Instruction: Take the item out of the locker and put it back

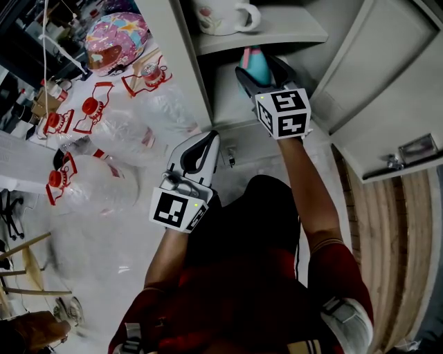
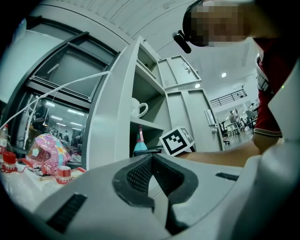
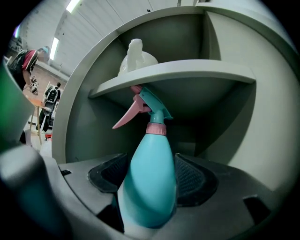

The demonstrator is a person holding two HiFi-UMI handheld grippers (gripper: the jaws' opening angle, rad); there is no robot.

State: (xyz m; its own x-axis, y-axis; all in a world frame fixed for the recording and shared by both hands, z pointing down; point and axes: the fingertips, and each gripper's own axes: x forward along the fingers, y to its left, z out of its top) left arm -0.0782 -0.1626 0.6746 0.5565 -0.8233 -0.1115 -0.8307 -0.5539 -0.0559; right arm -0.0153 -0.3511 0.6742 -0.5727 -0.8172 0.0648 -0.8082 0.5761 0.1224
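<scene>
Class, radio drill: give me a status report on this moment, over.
Left gripper shut, empty, outside the locker. Right gripper shut on the bottle, upright in the lower compartment. Shelf close above its nozzle; door open.

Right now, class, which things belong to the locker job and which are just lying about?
Job: spray bottle; right gripper, shut on it; locker.
Lying about: mug; helmet; clear bottles; left gripper, shut, empty.
</scene>
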